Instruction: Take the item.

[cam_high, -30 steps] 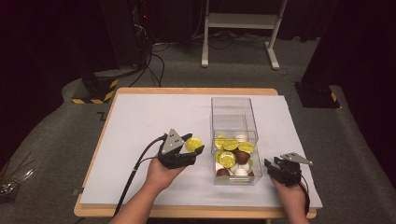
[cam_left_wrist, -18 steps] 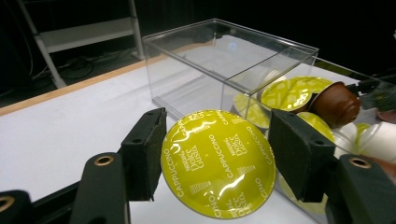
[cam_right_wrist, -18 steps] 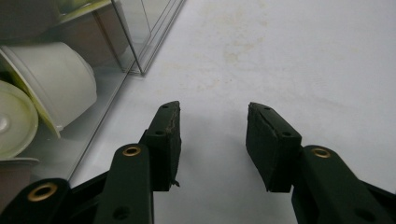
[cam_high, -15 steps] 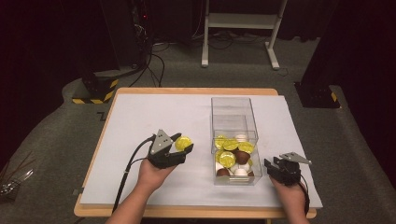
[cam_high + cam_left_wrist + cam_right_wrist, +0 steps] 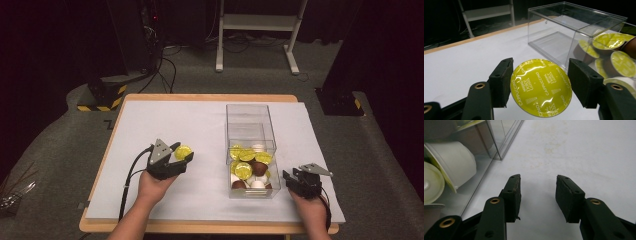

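**Capsule carried left, away from the box**

White sheeting covered the wooden table, which stood on grey carpet before a dark background. Over the last second the left gripper had moved left and nearer the person, drawing away from the clear plastic box it had been just beside. Its jaws were clamped on a yellow Dolce Gusto cappuccino capsule, foil lid facing the left gripper view's camera, held above the sheet. The right gripper had stayed put at the box's near right corner, its jaws apart with nothing between them and bare sheet beyond.

The box stood right of centre, its near half heaped with yellow, brown and white capsules, its far half bare. Open sheet lay to the left of the left gripper and across the far left of the table; the near table edge was close to both hands.
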### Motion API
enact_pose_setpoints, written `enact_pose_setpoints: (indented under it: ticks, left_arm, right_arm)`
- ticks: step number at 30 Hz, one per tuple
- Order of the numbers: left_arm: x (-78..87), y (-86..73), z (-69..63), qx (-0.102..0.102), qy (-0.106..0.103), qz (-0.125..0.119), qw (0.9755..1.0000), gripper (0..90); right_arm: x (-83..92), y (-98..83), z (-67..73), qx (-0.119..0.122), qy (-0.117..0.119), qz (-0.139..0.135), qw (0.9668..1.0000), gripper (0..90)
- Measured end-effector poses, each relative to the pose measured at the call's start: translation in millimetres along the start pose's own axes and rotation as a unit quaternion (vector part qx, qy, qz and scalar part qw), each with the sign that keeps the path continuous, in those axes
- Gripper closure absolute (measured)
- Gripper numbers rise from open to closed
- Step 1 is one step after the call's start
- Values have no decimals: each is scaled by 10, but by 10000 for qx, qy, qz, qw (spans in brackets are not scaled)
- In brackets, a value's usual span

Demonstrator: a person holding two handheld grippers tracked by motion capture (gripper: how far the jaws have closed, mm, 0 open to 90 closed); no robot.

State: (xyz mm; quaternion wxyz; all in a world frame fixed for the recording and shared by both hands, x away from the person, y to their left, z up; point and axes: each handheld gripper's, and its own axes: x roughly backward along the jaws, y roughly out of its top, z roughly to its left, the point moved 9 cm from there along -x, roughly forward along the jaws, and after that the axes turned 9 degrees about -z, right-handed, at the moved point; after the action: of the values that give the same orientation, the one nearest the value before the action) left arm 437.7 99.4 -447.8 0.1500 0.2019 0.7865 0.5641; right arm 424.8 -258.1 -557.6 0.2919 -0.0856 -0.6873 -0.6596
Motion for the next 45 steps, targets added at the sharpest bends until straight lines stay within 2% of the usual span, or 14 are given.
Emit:
enact_pose_setpoints:
  ticks: [8,14,15,17,19,25,27,28,32,34,38,40,43,45]
  left_arm:
    - [25,-88,298,-44,322,29,9995,387]
    - [10,-160,499,74,565,6,9984,387]
    - [18,-188,541,17,599,77,9982,387]
    - [10,-214,579,91,669,62,9977,387]
    - [4,-260,632,73,737,117,9972,387]
    - [-55,-435,715,71,836,370,9958,387]
    - [-81,-483,720,38,849,430,9955,387]
    - [-25,-529,781,-329,840,789,9928,386]
    - [-68,-562,777,-247,851,781,9930,386]
    - [-94,-575,766,-140,871,726,9935,386]
    - [-175,-606,719,231,985,481,9937,386]
    - [-200,-612,706,325,1022,402,9934,386]
    - [-218,-622,706,400,1058,375,9929,385]
    - [-210,-626,713,375,1049,422,9929,384]
  right_arm:
    - [-2,1,-1,29,-2,-12,10000,554]
    - [-4,0,0,24,0,-2,10000,554]
    - [-5,-1,0,29,-5,-3,10000,554]
    - [-4,-2,2,42,3,8,10000,554]
    - [-4,-2,4,36,2,12,10000,554]
    - [-4,-2,2,43,0,9,10000,554]
    - [-4,-2,2,42,-2,8,10000,554]
    - [-5,-1,1,41,-8,2,10000,554]
    - [-4,-2,2,45,-3,9,10000,554]
    - [-5,-2,2,45,-12,1,10000,554]
    - [-5,-2,2,47,-16,-1,10000,554]
    - [-5,-2,3,52,-16,-1,10000,554]
    - [-3,0,2,53,-15,-10,10000,543]
    - [0,5,4,53,12,-25,10000,518]
